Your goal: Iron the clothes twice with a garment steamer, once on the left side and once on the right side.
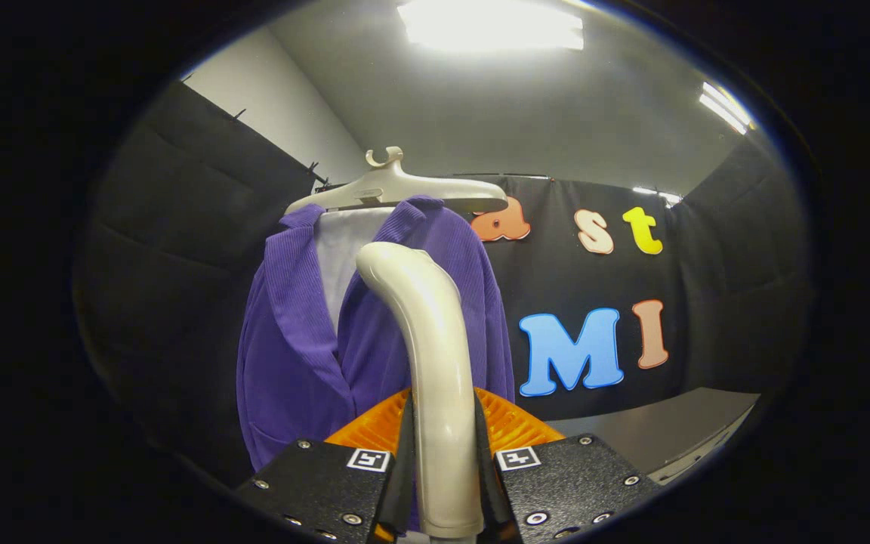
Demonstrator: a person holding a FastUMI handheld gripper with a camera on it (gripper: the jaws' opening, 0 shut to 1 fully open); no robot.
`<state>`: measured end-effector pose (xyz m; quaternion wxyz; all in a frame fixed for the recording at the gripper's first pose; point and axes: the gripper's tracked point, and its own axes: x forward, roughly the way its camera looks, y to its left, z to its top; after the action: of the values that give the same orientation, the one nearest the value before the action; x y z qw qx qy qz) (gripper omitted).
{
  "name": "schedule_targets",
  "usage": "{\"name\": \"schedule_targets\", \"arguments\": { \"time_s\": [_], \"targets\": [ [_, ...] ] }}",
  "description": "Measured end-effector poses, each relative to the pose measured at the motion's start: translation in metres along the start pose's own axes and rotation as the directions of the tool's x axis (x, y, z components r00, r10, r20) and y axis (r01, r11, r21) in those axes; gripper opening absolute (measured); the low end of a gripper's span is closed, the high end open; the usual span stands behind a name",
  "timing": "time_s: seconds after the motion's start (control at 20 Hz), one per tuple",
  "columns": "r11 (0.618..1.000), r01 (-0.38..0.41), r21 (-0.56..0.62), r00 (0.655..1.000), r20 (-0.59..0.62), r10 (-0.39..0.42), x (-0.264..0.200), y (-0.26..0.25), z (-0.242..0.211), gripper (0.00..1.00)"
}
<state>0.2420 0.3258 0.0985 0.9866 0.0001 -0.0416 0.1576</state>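
Steamer held up before the hanging purple jacket.
The gripper [442,483] has its jaws clenched on the steamer handle [435,363]; just beyond hangs the jacket [291,355] on a hanger [397,189].

Gripper [441,483] clamped on steamer handle [429,363] — purple garment [291,355] beyond

Black cloth walls [178,227], grey ceiling w/ bright light panels [492,26], grey floor [677,427].
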Motion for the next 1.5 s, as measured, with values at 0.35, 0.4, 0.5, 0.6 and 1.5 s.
{"name": "schedule_targets", "arguments": {
  "time_s": [0.35,0.4,0.5,0.6,1.5],
  "targets": [
    [1.000,-0.014,-0.008,0.997,-0.074,0.014,-0.021,0.005,-0.050,0.37],
    [1.000,-0.017,-0.008,0.996,-0.085,0.016,-0.024,0.006,-0.058,0.37],
    [1.000,-0.020,-0.007,0.994,-0.110,0.019,-0.031,0.007,-0.072,0.37],
    [1.000,-0.019,0.001,0.991,-0.133,0.019,-0.037,0.007,-0.086,0.37],
    [1.000,-0.006,-0.014,0.967,-0.256,0.002,-0.089,0.006,-0.192,0.37]
  ]
}}
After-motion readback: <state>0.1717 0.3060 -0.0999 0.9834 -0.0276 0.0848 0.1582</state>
